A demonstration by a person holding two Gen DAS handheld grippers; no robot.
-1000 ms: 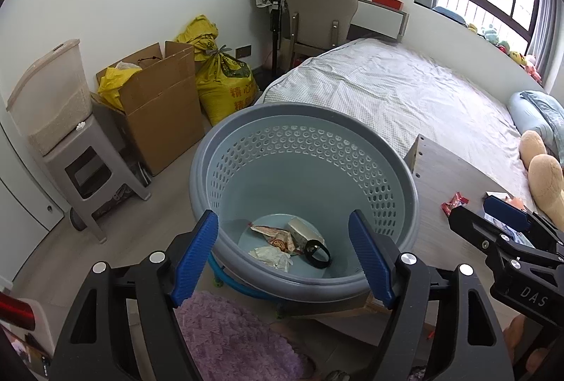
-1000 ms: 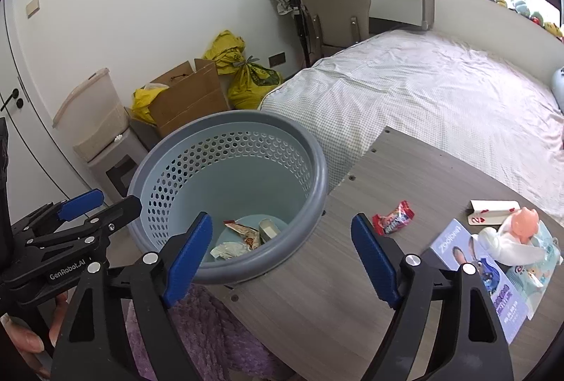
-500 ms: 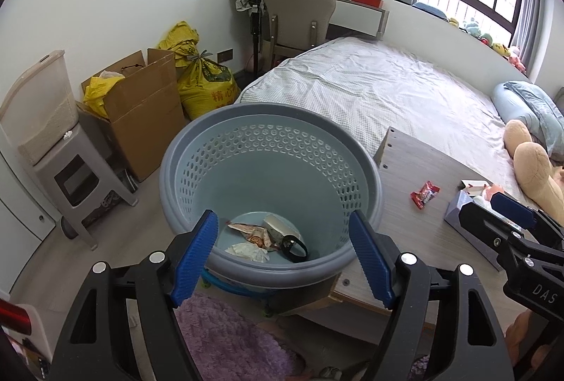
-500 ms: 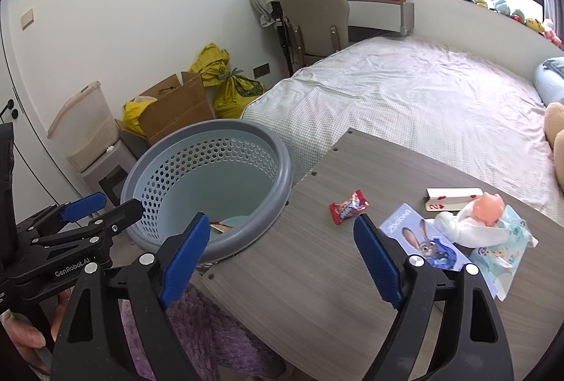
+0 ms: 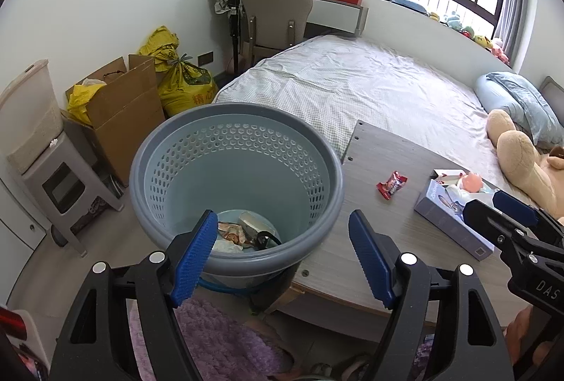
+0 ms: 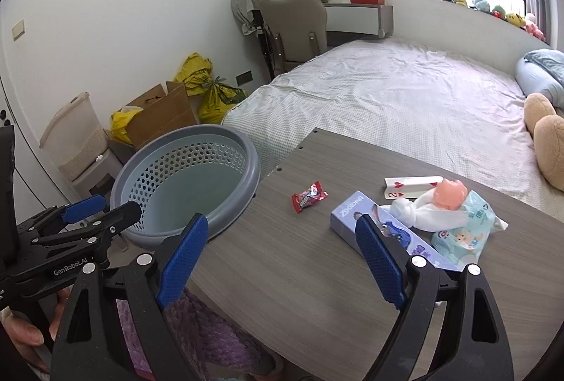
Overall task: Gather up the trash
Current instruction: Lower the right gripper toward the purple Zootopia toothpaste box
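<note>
Left claw (image 5: 282, 254): released, jaws spread wide, nothing held; it is positioned above the near rim of the basket.
Right claw (image 6: 282, 257): released, jaws spread wide, nothing held; it is positioned over the bench (image 6: 282, 275).
Task item: one red candy wrapper (image 6: 309, 196) is seen lying flat on the bench, ahead of the right claw and slightly left of its centre line, apart from every other item.
Basket (image 5: 236, 127): one grey perforated basket is located just beside the bench edge, to the left of the right claw. Several pieces of trash (image 5: 243, 234) are already contained at its bottom; an exact count cannot be made.
Handling: the wrapper is judged light, thin and crinkly, and probably slick. It is expected to slide if pushed sideways, so a descent from above is advised.
Grasp point: the middle of the wrapper is recommended, with the jaws closed across its narrow width; the twisted ends are judged less secure.
Other bench items: one blue box (image 6: 387, 233), one playing-card box (image 6: 412, 185), one tissue pack (image 6: 465, 225) and one small pink-headed doll (image 6: 447, 201) are grouped ahead and to the right of the right claw. These are not judged to be trash.
Remaining count: one loose piece of trash is visible on the bench.
</note>
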